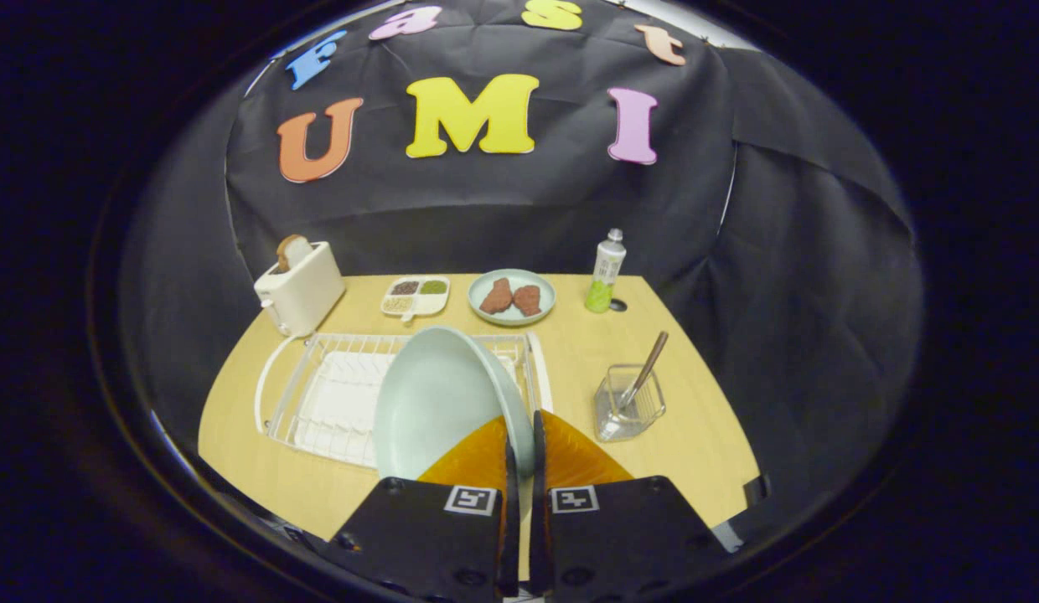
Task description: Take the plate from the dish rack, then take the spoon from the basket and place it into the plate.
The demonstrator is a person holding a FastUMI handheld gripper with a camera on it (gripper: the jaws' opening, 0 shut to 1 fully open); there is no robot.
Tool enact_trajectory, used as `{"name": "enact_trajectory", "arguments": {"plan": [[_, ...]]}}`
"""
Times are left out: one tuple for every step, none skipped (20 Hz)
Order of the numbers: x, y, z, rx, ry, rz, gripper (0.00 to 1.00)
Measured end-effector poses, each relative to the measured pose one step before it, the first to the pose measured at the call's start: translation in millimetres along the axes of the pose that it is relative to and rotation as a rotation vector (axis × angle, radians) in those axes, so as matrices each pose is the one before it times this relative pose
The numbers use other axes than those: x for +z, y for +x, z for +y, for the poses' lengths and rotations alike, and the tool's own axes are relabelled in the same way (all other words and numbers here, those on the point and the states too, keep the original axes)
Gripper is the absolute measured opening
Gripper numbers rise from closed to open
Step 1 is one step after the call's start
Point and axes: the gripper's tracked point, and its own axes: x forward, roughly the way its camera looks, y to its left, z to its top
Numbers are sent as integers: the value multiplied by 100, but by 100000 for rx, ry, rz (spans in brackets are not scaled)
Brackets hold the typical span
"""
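— Black cloth hangs behind a wooden desk (695, 435). What sits along the far edge?

— At the far left corner a white toaster (300, 287) with a slice of bread (292, 249) standing in its slot. Then a divided dish (416, 296) of seeds, a green-blue plate (512, 296) with two reddish-brown pieces of food, and a green-and-white bottle (606, 272) upright.

— And the dish rack?

— The white wire dish rack (335, 394) lies on the left half of the desk. The pale green plate (440, 402) stands on edge at its right end.

— The gripper?

— The gripper (520, 435) is nearly closed, its two fingers pinching the plate's rim from either side.

— The spoon?

— The spoon (645, 368) leans in a clear basket (628, 406), right of the rack, near the desk's right edge.
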Motion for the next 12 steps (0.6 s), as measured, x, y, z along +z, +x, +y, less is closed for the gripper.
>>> {"name": "enact_trajectory", "arguments": {"plan": [[-1677,128,-263,2207,707,310,10],[-1617,202,-222,1821,2213,413,10],[-1655,292,-224,2296,2592,309,10],[-1468,530,-158,3292,3117,552,10],[-1405,868,-47,4088,4225,1073,10],[-1580,751,-216,3403,3917,2863,10],[-1792,543,-385,3597,2826,2544,10],[-1281,264,-282,2917,1593,2507,10],[-1250,426,-540,1585,538,2177,10],[-1011,545,-710,-387,-413,2436,10],[-768,580,-986,-2194,-77,1099,10],[-215,480,-861,-751,85,659,10]]}}
